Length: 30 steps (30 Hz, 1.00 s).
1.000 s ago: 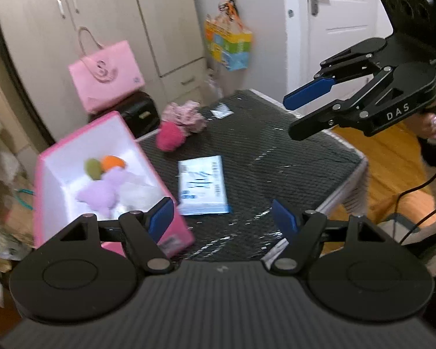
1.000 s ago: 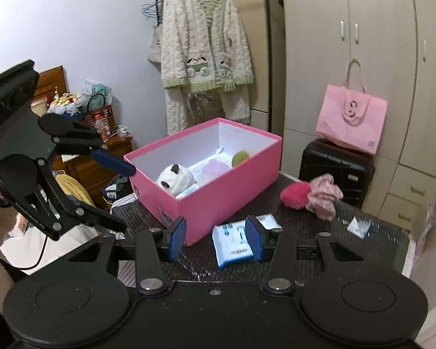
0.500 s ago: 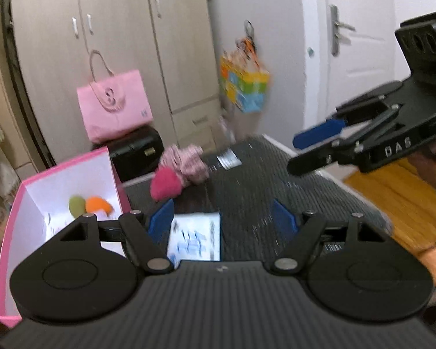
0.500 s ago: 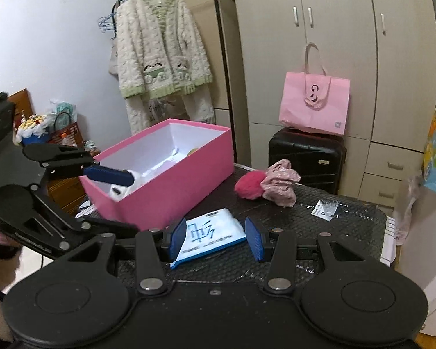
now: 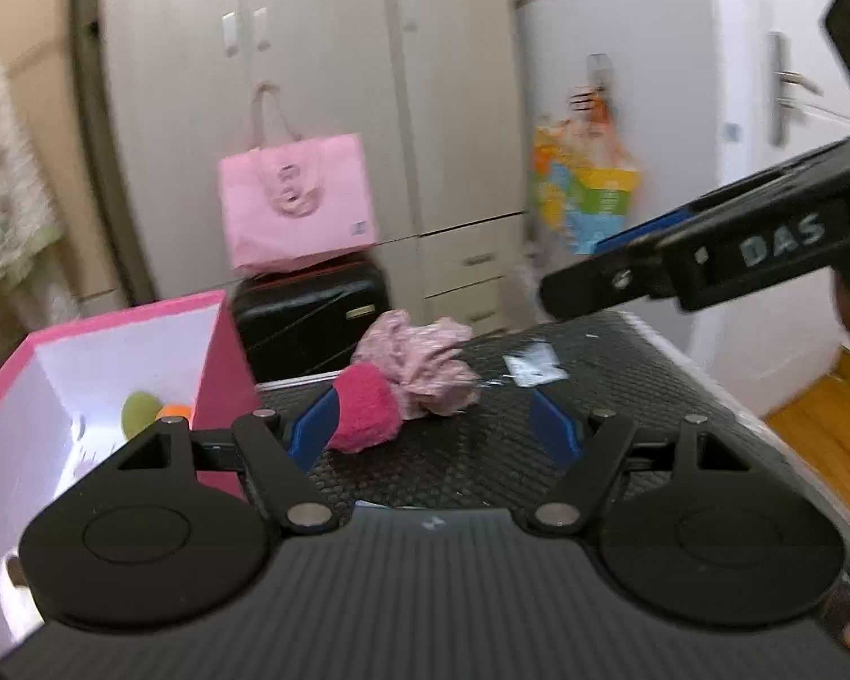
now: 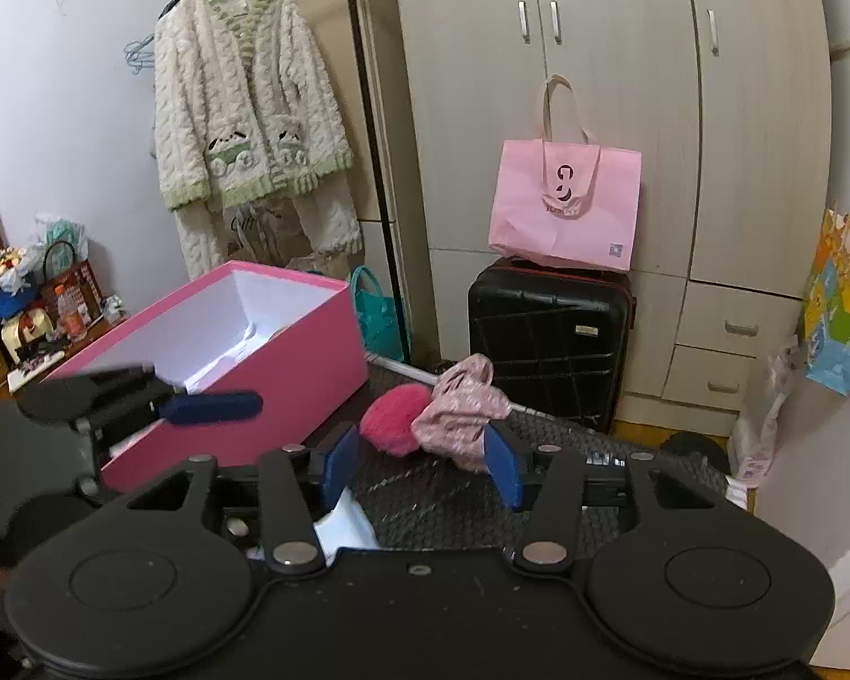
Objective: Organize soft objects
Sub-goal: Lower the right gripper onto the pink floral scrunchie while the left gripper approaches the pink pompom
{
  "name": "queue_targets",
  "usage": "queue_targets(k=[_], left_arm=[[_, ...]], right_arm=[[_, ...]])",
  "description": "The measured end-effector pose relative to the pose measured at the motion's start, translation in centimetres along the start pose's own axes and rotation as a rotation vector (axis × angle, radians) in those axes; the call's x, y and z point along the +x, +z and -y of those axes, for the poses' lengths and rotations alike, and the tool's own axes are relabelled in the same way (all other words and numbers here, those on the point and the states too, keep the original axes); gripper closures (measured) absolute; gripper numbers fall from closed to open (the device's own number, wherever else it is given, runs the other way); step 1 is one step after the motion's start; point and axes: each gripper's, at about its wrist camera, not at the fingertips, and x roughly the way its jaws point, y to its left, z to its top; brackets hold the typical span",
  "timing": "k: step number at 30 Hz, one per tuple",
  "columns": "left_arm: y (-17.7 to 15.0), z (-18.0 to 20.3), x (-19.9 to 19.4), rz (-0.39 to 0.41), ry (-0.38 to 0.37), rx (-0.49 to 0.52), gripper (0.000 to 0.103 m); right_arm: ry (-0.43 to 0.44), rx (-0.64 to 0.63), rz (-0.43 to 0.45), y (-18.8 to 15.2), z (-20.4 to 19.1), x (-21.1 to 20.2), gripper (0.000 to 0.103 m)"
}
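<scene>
The left claw (image 5: 435,425) is spread with nothing between its blue pads, hanging low over the dark desk (image 5: 623,385) and aimed at two soft things lying together near the far edge: a fuzzy magenta ball (image 5: 365,413) and a crumpled pale pink cloth (image 5: 425,362) touching its right side. The right claw (image 6: 419,467) is spread too; its jaws have just been opening, and nothing is pinched between them, though the same ball (image 6: 394,416) and cloth (image 6: 464,402) sit just beyond its tips. Each claw shows in the other's view, the right one reaching in from the right edge of the left view, the left one from the left edge of the right view. The open pink box (image 5: 209,351) stands on the left part of the desk, just beside the ball, with a green and an orange item on its white floor. A small clear packet (image 5: 532,365) lies on the desk to the right of the cloth. Behind the desk, a pink bag (image 6: 564,209) rests on a black suitcase (image 6: 549,334) in front of the wardrobe (image 6: 623,56).
</scene>
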Motion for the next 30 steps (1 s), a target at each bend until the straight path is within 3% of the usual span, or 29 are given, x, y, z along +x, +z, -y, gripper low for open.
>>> queue_targets(k=[3, 9, 11, 13, 17, 23, 28, 30], left_arm=[[0.1, 0.2, 2.0, 0.004, 0.101, -0.018, 0.033], [1.0, 0.0, 5.5, -0.036, 0.159, -0.087, 0.045], [1.1, -0.1, 6.7, -0.046, 0.168, -0.100, 0.061], [1.0, -0.2, 7.5, -0.071, 0.171, -0.120, 0.068], [0.4, -1.2, 8.5, -0.083, 0.210, -0.197, 0.068], [-0.3, -2.3, 9.8, -0.070, 0.210, -0.301, 0.067], [-1.0, -2.8, 10.8, -0.094, 0.195, -0.332, 0.060], [-1.2, -2.9, 11.1, -0.111, 0.198, -0.334, 0.057]], right_arm=[[0.005, 0.021, 0.007, 0.8, 1.2, 1.5, 0.045], [0.034, 0.079, -0.002, 2.2, 3.4, 5.0, 0.042], [0.042, 0.102, -0.011, 2.5, 3.9, 6.4, 0.041], [0.054, 0.125, -0.033, 2.8, 4.4, 8.1, 0.041], [0.081, 0.167, -0.081, 2.9, 5.0, 11.3, 0.041], [0.125, 0.231, -0.146, 1.7, 6.1, 15.1, 0.041], [0.177, 0.297, -0.214, 0.5, 7.1, 17.1, 0.041], [0.191, 0.313, -0.235, 0.1, 7.3, 17.5, 0.048]])
